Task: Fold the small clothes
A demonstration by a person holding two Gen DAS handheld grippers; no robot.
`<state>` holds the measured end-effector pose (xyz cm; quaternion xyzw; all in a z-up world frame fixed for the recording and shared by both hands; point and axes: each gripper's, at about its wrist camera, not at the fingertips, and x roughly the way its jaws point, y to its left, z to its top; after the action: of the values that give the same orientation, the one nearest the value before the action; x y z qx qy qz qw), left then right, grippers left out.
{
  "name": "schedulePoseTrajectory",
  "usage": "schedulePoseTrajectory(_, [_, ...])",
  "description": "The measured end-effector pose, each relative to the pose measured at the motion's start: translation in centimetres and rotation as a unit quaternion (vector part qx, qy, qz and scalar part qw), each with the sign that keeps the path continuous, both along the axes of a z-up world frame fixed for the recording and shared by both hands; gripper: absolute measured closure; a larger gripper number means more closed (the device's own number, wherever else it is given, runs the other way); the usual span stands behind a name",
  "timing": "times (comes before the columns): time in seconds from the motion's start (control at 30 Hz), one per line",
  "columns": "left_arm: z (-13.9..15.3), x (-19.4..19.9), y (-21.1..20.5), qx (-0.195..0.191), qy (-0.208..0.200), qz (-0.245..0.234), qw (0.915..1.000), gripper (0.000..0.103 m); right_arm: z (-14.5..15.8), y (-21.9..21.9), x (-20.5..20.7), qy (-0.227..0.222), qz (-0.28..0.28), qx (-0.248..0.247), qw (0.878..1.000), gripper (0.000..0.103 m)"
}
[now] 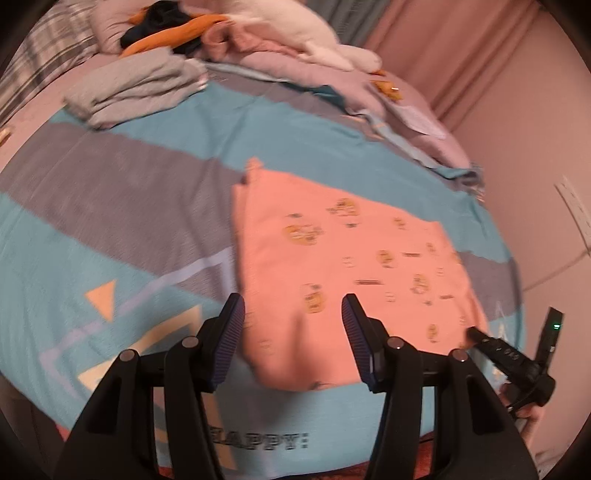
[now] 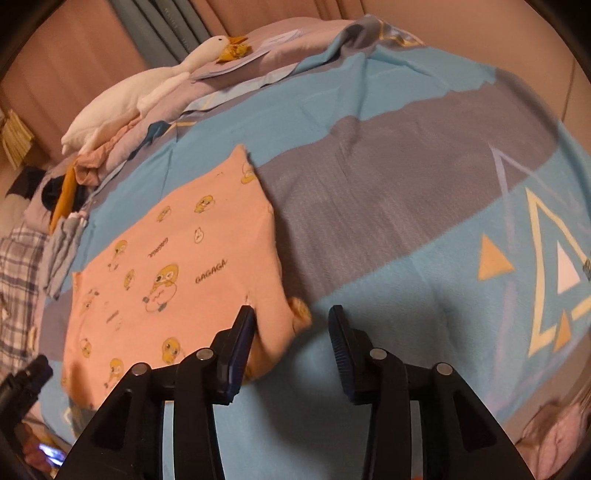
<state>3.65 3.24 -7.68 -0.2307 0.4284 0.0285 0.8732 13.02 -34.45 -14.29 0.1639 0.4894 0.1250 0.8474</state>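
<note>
While both jaws gape, the pink garment [image 1: 332, 251] lies just ahead.

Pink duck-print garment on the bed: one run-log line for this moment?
item: pink duck-print garment, folded flat on blue-grey bedspread | left gripper: open, empty | right gripper: open, empty

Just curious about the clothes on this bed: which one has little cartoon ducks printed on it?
The flat pink garment nearest the grippers, printed with yellow ducks. The folded grey pile behind is plain, as is the orange piece in the far heap.
</note>
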Motion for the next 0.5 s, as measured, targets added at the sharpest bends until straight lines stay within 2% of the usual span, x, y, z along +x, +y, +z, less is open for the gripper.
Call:
schedulePoseTrajectory(0.07, [0.2, 0.6, -1.1, -0.003, -0.005, -0.021, 0.9998, 0.05, -0.3, 0.1, -0.4, 0.007, 0.006, 0.01, 1.0, 0.063])
schedulePoseTrajectory(0.17, [-0.4, 1.9, -3.2, -0.026, 0.001, -0.059, 0.9979, 0.053, -0.7, 0.5, -0.6, 0.015, 0.014, 0.025, 0.999, 0.063])
schedulePoseTrajectory(0.27, [-1.3, 3.0, -5.6, -0.03, 0.009, -0.097, 0.9948, 0.06, -1.1, 1.0, -0.5, 0.019, 0.019, 0.037, 0.999, 0.063])
schedulePoseTrajectory(0.33, [-2.1, 3.7, -7.1, -0.037, 0.019, -0.12, 0.9919, 0.069, -1.2, 1.5, -0.3, 0.018, 0.025, 0.04, 0.999, 0.063])
schedulePoseTrajectory(0.43, [-3.6, 4.4, -9.0, -0.058, 0.035, -0.147, 0.9868, 0.077, -1.4, 1.9, 0.2, 0.018, 0.028, 0.045, 0.998, 0.063])
schedulePoseTrajectory(0.5, [-4.7, 4.8, -9.9, -0.063, 0.046, -0.16, 0.9839, 0.077, -1.5, 2.1, 0.5, 0.015, 0.029, 0.053, 0.998, 0.063])
